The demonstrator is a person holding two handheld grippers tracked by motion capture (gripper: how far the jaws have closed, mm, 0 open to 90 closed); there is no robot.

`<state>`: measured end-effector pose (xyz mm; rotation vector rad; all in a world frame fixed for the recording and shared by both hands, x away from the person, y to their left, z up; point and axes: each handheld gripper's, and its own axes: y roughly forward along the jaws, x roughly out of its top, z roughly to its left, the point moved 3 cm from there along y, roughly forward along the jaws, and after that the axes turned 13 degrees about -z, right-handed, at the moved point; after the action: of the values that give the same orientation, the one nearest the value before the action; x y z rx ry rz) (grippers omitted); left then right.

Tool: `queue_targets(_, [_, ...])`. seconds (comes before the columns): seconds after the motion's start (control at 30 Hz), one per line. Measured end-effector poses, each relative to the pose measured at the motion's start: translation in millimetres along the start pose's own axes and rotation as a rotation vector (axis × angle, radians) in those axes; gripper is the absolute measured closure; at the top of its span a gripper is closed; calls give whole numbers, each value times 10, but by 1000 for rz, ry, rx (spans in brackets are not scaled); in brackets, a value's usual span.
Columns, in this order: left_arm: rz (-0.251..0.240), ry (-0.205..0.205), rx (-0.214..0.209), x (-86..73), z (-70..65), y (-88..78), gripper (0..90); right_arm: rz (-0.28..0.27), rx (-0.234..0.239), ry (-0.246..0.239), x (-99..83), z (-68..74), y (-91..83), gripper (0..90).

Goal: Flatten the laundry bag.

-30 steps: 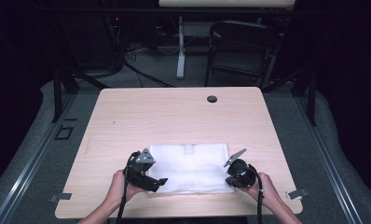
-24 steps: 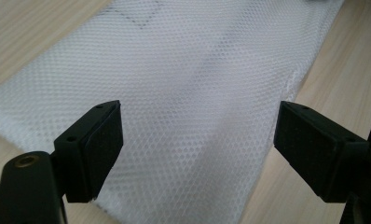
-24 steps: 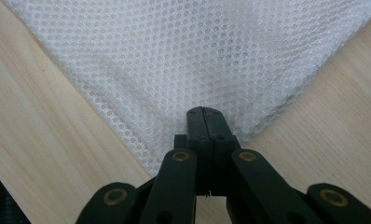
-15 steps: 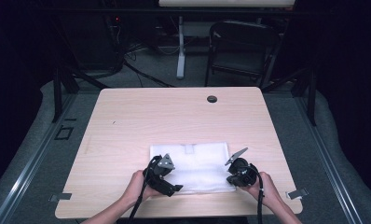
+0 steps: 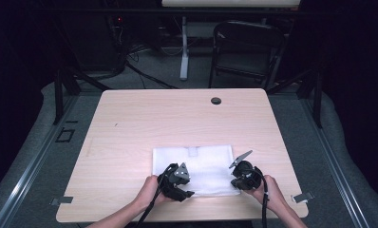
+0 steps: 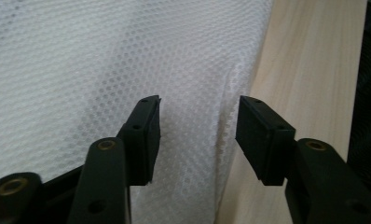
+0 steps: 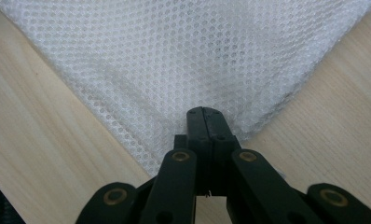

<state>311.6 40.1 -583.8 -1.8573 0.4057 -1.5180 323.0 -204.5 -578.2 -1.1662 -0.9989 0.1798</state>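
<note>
a: location of the white mesh sheet?

b: it lies flat on the wooden table, at the near edge, between the two hands. a small tab sits at the middle of its far edge.

a: state of the left gripper?

b: it sits at the sheet's near left corner. in the left gripper view the jaws stand partly open and have just been closing. the sheet's edge, slightly puckered, runs through the gap between them. neither pad presses on the mesh, so nothing is held.

a: state of the right gripper?

b: it is at the sheet's near right corner. in the right gripper view the jaws are fully together, pads touching, with the tip at the corner of the mesh. the corner fabric gathers and wrinkles at the tip, so the pads clamp the sheet there.

a: other items?

b: a dark round grommet is set in the table's far side, well apart from the sheet.
</note>
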Motion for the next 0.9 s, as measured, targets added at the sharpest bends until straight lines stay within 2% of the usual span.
queue_targets(0.1, [18,38,1,12,-30,56,607,-4,0,6,-1,3,3,900])
queue_targets(0.17, [15,39,6,14,-23,56,630,-4,-1,7,-1,3,3,900])
queue_targets(0.27, [6,20,2,4,11,47,687,-2,3,4,-2,-2,0,900])
queue_targets(0.47, [5,11,1,5,40,43,794,3,-2,6,-1,-1,0,900])
queue_targets(0.5, [7,12,1,10,43,47,807,-11,-5,20,-3,11,8,900])
queue_targets(0.6, [8,1,-5,19,63,50,849,7,-6,7,-1,9,-2,900])
queue_targets(0.83, [6,-21,-10,14,92,52,872,-9,-2,7,0,18,-17,900])
queue_targets(0.9, [5,-31,-12,12,103,53,872,-19,-11,-12,13,34,-53,900])
